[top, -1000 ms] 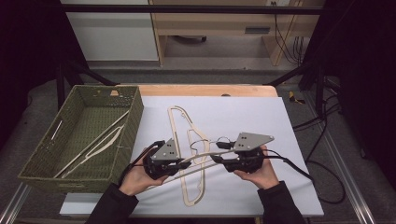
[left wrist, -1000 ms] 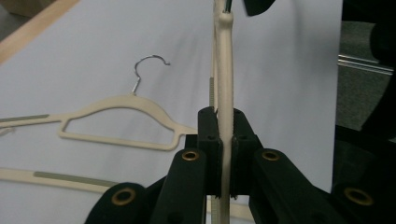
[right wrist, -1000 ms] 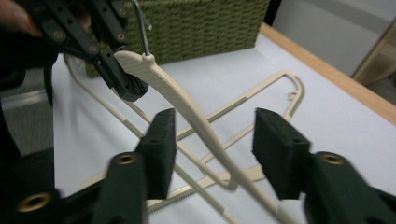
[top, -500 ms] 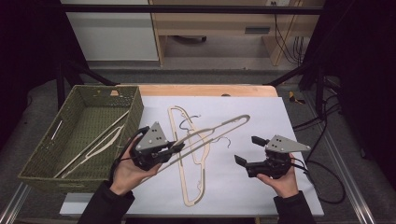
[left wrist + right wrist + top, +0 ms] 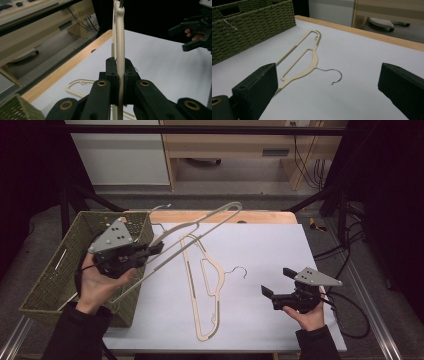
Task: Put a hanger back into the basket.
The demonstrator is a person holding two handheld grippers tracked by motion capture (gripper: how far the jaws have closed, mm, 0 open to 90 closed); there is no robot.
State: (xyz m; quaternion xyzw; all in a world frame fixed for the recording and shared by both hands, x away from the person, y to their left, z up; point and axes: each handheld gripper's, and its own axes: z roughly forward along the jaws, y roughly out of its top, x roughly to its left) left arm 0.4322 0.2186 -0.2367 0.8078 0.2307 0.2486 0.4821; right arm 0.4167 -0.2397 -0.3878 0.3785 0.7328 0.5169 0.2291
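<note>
The left tool (image 5: 156,248) is clamped on a beige hanger (image 5: 200,226), raised above the tabletop's (image 5: 280,250) left edge, its long axis slanting up and away from the basket (image 5: 55,270) just beside it. The right tool (image 5: 275,282), whose jaws have just been opening, is wide and empty; a second hanger (image 5: 207,280) lies flat to its left, nearer that hand.

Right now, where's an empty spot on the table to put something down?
Bare sheet lies right of the flat hanger, up to the far edge, and beyond the right gripper. It is crowded at the basket, where the left gripper holds a raised hanger.
</note>
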